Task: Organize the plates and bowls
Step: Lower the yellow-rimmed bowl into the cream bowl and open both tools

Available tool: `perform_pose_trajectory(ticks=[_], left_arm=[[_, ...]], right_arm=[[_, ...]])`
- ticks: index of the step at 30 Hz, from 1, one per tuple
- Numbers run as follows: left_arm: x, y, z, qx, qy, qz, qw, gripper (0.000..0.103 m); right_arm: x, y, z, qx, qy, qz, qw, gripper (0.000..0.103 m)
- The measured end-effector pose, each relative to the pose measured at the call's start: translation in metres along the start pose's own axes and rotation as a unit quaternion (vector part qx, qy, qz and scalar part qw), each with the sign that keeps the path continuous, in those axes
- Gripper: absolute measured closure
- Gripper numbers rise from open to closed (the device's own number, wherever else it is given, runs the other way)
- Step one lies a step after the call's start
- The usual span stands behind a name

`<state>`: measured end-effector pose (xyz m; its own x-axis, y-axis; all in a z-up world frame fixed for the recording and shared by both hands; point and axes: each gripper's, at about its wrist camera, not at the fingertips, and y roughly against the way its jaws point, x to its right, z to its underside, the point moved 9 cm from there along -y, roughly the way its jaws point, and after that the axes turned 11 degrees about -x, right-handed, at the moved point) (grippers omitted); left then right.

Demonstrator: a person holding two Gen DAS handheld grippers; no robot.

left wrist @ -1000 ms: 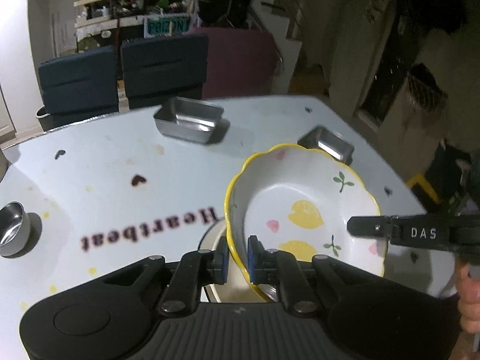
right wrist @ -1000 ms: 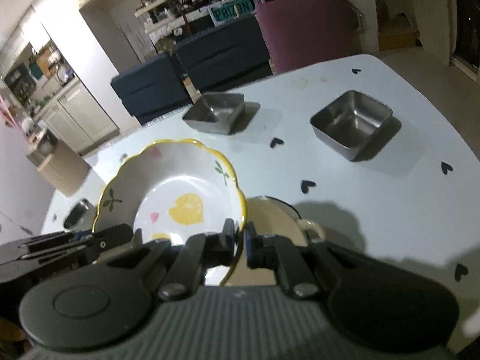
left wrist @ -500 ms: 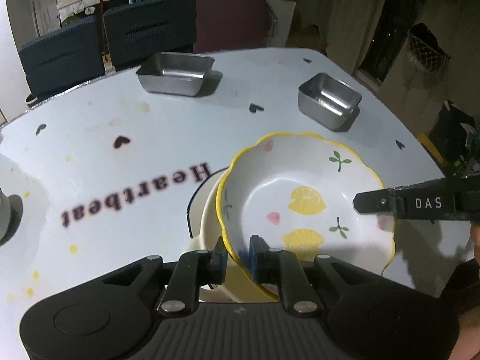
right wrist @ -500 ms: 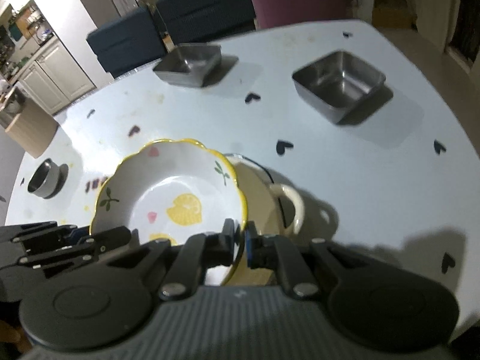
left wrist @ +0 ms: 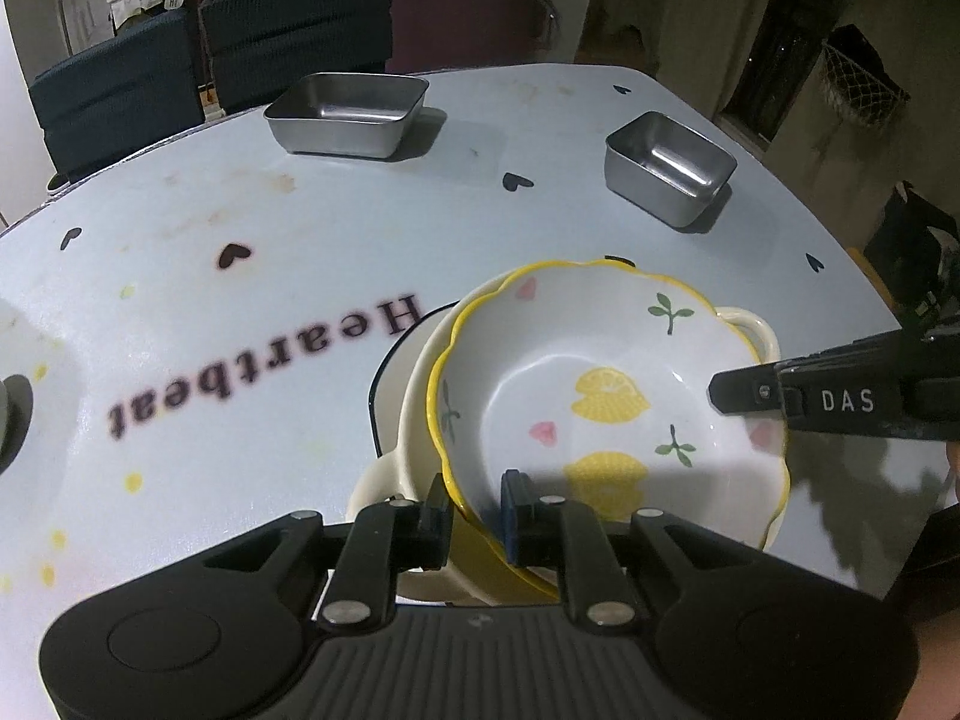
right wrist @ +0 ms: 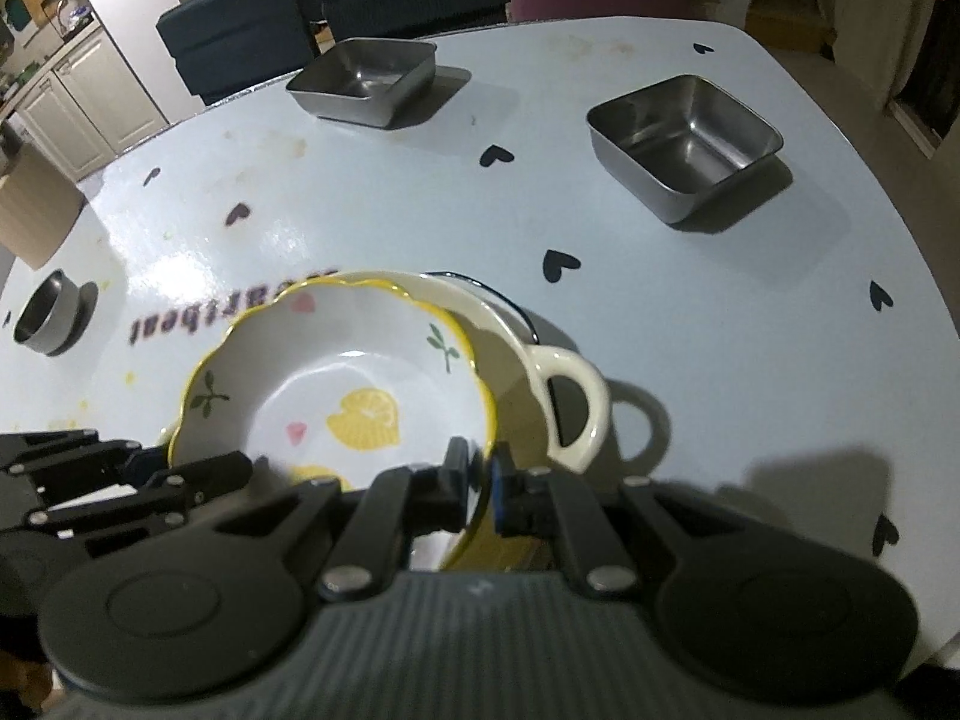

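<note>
A white scalloped bowl (left wrist: 600, 396) (right wrist: 360, 396) with a yellow rim and lemon prints sits tilted in a cream two-handled dish (left wrist: 414, 420) (right wrist: 576, 402). Under that dish a dark-rimmed plate (left wrist: 377, 402) peeks out. My left gripper (left wrist: 476, 510) is shut on the bowl's near rim, one pad outside the wall and one inside. At the opposite rim my right gripper (right wrist: 480, 480) is shut on the bowl as well. Its black fingers reach in from the right edge of the left wrist view. The dish's inside is mostly hidden by the bowl.
Two steel containers stand further back on the pale blue table: a rectangular tray (left wrist: 348, 114) (right wrist: 366, 81) and a square tin (left wrist: 669, 165) (right wrist: 684, 144). A small steel cup (right wrist: 48, 315) sits at the left. Dark chairs (left wrist: 288, 30) line the far edge.
Both grippers have come down with the bowl. It hung above the cream dish a second ago and now rests in it. Both views tilt more steeply toward the table.
</note>
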<state>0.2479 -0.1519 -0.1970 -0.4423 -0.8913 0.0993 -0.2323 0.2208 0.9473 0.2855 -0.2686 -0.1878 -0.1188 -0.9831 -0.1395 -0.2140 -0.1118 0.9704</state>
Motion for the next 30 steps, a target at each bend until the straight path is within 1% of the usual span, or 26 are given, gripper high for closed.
perform_pose_trajectory(ticks=[6,12,17,21,26,30], left_arm=[[0.002,-0.004,0.000,-0.006,-0.009,0.002,0.9999,0.084],[0.006,-0.008,0.001,-0.014,-0.027,-0.003,0.9995,0.083],[0.002,-0.008,-0.001,-0.017,-0.019,0.004,0.9997,0.084],[0.004,-0.007,0.000,-0.020,-0.024,0.000,0.9995,0.084],[0.001,-0.004,-0.002,-0.025,-0.016,0.007,0.9995,0.085],[-0.001,0.003,-0.004,-0.018,-0.014,0.007,0.9997,0.085]], right_arm=[[0.002,-0.005,-0.001,-0.009,0.003,0.004,1.000,0.093],[0.005,-0.017,0.000,-0.028,0.005,0.020,0.999,0.093],[0.006,-0.016,-0.004,-0.015,0.012,0.022,1.000,0.093],[0.006,-0.016,-0.006,-0.015,0.014,0.019,1.000,0.093],[0.006,-0.016,-0.008,-0.013,0.018,0.019,1.000,0.093],[0.006,-0.018,-0.005,-0.017,0.019,0.019,0.999,0.092]])
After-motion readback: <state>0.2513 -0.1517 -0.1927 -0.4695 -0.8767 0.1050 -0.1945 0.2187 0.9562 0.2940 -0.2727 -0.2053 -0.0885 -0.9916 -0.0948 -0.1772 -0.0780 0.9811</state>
